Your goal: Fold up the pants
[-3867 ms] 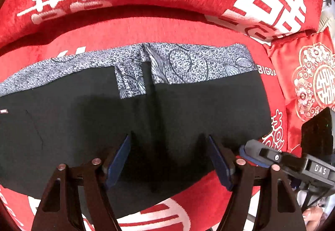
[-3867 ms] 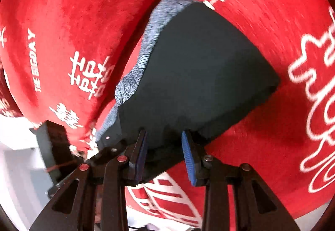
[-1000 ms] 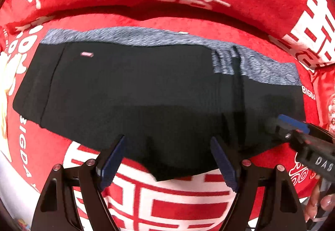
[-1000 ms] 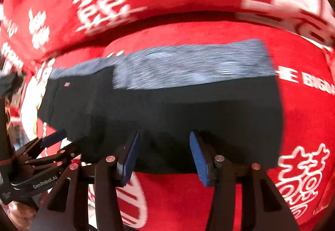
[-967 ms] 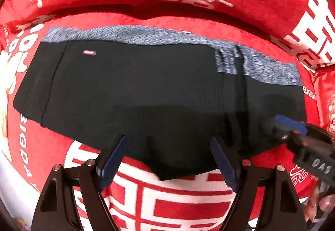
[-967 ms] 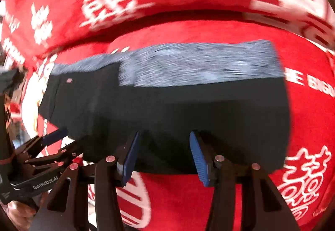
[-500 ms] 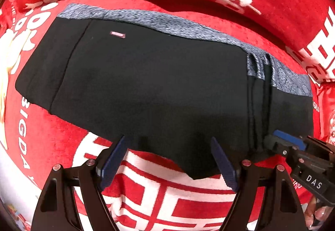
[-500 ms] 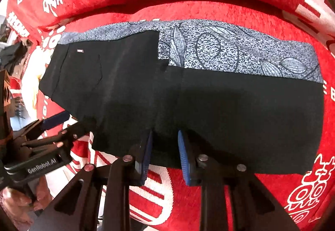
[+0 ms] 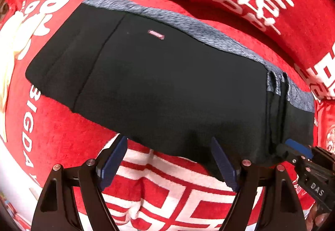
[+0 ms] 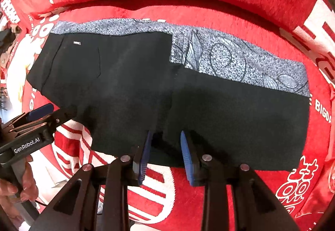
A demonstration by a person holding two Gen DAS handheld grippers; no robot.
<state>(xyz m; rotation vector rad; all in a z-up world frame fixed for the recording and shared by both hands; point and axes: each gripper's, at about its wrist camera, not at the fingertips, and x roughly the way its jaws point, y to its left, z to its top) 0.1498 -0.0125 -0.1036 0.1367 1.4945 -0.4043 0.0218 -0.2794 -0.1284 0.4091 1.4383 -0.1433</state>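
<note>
Red sofa cover (image 10: pixel 240 6), black pants (image 10: pixel 129 92) flat

My left gripper (image 9: pixel 168 166) has matte black angular arms with triangular cut-outs, round silver screws at the joints and dark blue ribbed pads (image 9: pixel 223 165). My right gripper (image 10: pixel 165 154) is built the same, with brighter blue pads (image 10: pixel 186 157). White lettering reads "GenRobot.AI" on one black body and "DAS" on the other.
</note>
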